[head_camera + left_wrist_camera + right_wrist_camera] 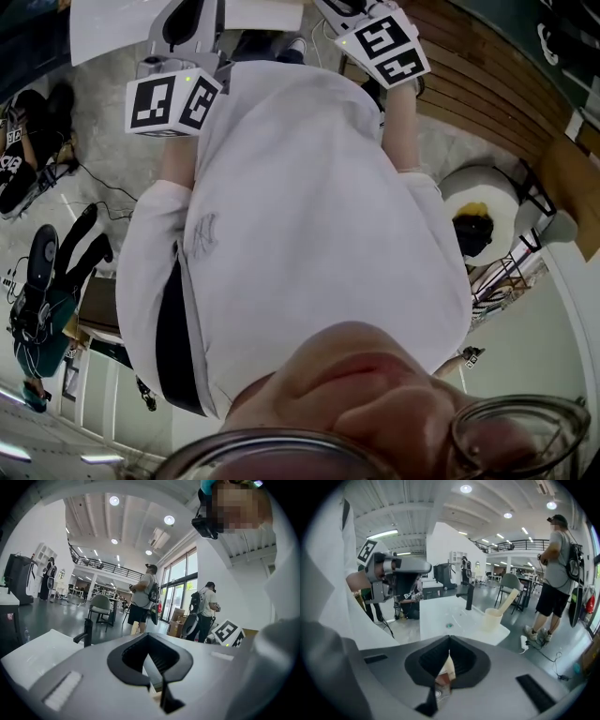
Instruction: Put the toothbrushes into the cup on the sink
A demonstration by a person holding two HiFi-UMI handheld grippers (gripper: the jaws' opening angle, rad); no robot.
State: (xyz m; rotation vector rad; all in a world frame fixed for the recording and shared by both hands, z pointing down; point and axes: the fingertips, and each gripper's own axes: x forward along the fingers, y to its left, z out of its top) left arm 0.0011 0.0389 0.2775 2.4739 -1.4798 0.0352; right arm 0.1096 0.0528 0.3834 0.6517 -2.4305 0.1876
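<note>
In the right gripper view a white sink counter carries a black faucet and a beige cup. A pale toothbrush handle leans out of the cup. My right gripper is held up well short of the sink, its jaws shut with nothing between them. My left gripper also looks shut and empty. The left gripper view shows the sink's white edge and the faucet below left. In the head view only the marker cubes show, beyond a white shirt.
Several people stand on the open floor: one with a backpack to the right of the sink, others farther off. A chair and tables stand behind. A power strip and cables lie on the floor beside the sink.
</note>
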